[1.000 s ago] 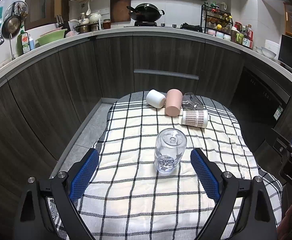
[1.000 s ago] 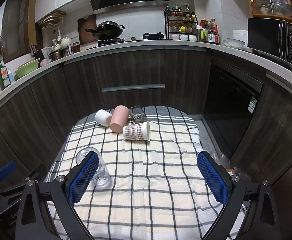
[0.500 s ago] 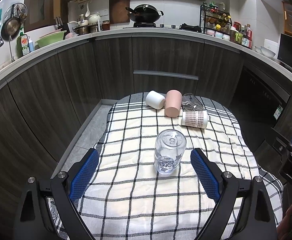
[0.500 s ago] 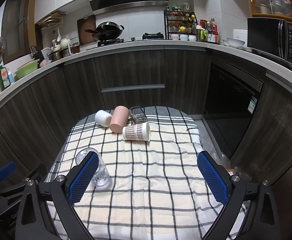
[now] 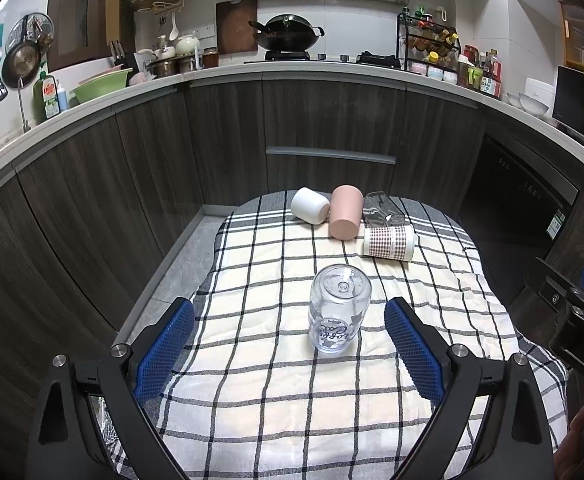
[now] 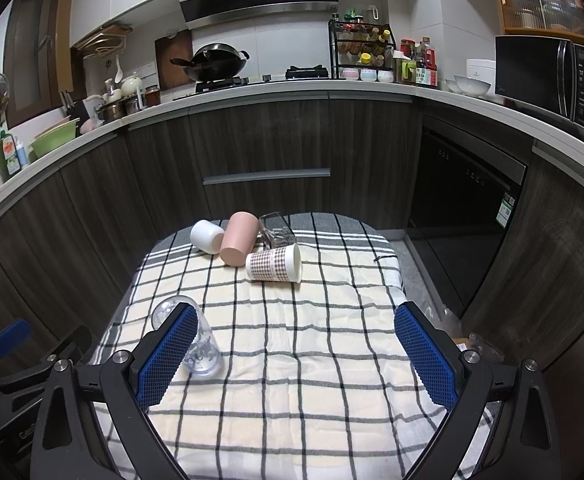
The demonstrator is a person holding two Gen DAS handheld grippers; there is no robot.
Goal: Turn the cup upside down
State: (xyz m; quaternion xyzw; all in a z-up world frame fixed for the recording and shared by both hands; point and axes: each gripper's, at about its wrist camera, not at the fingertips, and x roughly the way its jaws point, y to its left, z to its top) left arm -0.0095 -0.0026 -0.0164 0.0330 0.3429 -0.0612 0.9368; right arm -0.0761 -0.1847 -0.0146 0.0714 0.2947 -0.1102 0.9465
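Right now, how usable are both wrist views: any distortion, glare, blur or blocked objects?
Left wrist view: strong fisheye bending of the white countertop, dark corner vignette, the clear printed glass cup sharp. Right wrist view: same bending, the right gripper's blue left finger pad partly hides that cup; no heavy glare.

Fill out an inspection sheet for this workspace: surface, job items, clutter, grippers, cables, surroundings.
Surface: checked cloth covers the table, a little rumpled.
Job's things: clear glass cup stands upside down, base up, free of both grippers.
Clutter: white cup, pink cup, patterned paper cup and a clear glass lie on their sides at the far end.
Grippers: left gripper and right gripper both have jaws open, holding nothing.
Cables: nothing seen.
Surroundings: kitchen counter with wok, spice rack, microwave.
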